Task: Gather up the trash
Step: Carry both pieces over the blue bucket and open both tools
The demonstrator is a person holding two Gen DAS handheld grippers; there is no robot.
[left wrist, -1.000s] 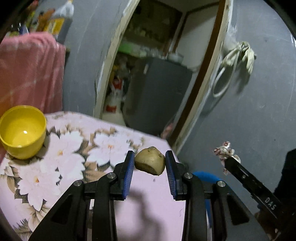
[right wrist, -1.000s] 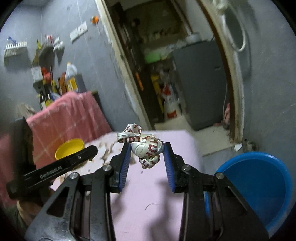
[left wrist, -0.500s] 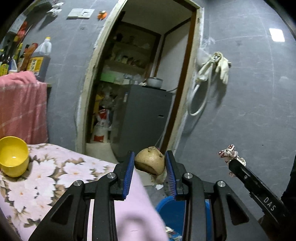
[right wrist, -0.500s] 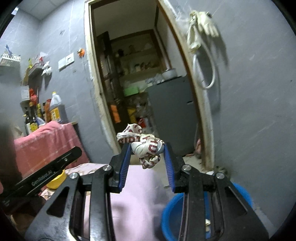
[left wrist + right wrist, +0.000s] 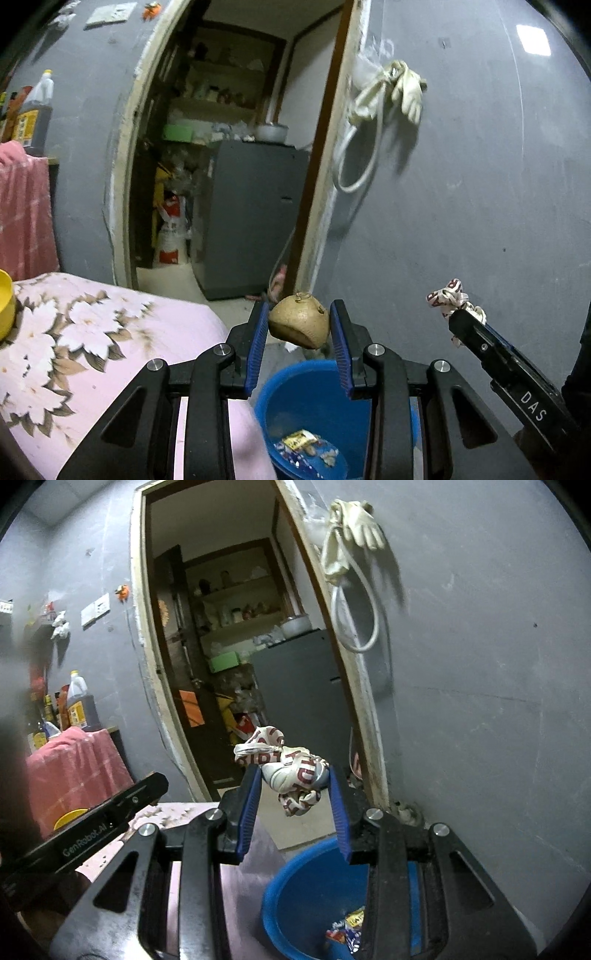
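Holding a brown potato piece (image 5: 299,325) between the blue pads of our left hand-held gripper (image 5: 298,343), we now have it above the near rim of the blue basin (image 5: 314,398) on the floor. A second ago this piece hung over the flowered tabletop (image 5: 110,332); now the tabletop edge lies to the left and the basin shows open under the jaws. Our right hand-held gripper (image 5: 293,805) holds a crumpled red-and-white wrapper (image 5: 291,768), pinched between its pads, and it too has come from over the tabletop to above the basin (image 5: 306,897). Its jaws are opening a little, but the wrapper is not yet free. We judge that carrying is nearly finished and that dropping comes next. Some wrappers (image 5: 306,443) already lie at the basin bottom. A yellow bowl (image 5: 5,306) stays on the tabletop.
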